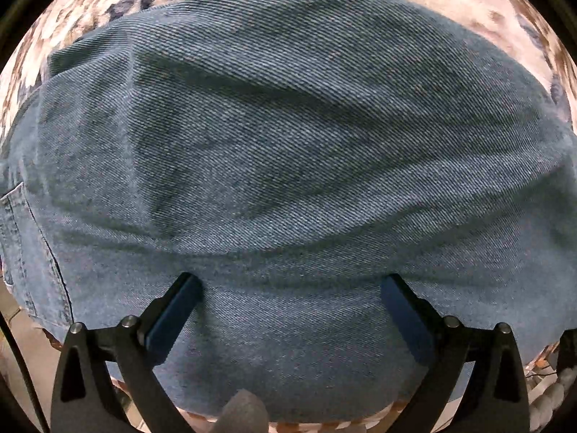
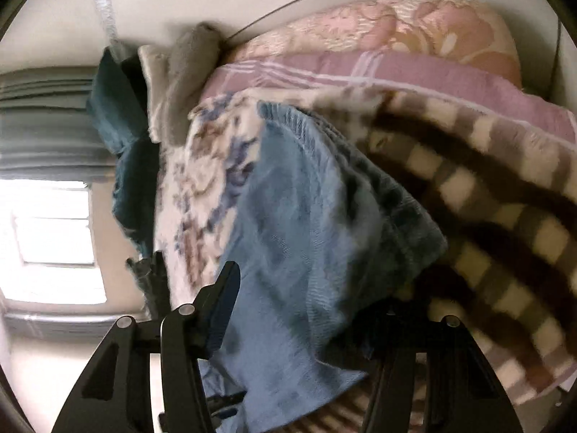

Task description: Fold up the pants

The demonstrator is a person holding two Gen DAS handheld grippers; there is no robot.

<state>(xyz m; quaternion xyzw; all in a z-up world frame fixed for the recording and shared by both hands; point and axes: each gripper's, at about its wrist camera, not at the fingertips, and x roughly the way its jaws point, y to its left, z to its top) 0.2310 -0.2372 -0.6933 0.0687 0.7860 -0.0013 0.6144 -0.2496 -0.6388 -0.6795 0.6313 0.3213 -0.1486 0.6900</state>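
Observation:
Blue denim pants (image 1: pixel 288 151) fill the left wrist view, lying in soft folds on a floral blanket (image 1: pixel 479 3). A stitched pocket edge (image 1: pixel 21 238) shows at the far left. My left gripper (image 1: pixel 290 285) is open just over the denim, its fingers spread wide and nothing between them. In the tilted right wrist view, a pant leg (image 2: pixel 303 216) with its hem at the top runs down between my right gripper's (image 2: pixel 306 296) jaws. Its left finger (image 2: pixel 225 296) shows; the right finger is hidden behind the cloth.
The floral blanket (image 2: pixel 202 166) lies under the pants. A brown striped blanket (image 2: pixel 505 209), a pink checked quilt (image 2: pixel 432 72) and a dark teal cloth (image 2: pixel 122 137) are piled beyond. A bright window (image 2: pixel 50 238) is at the left.

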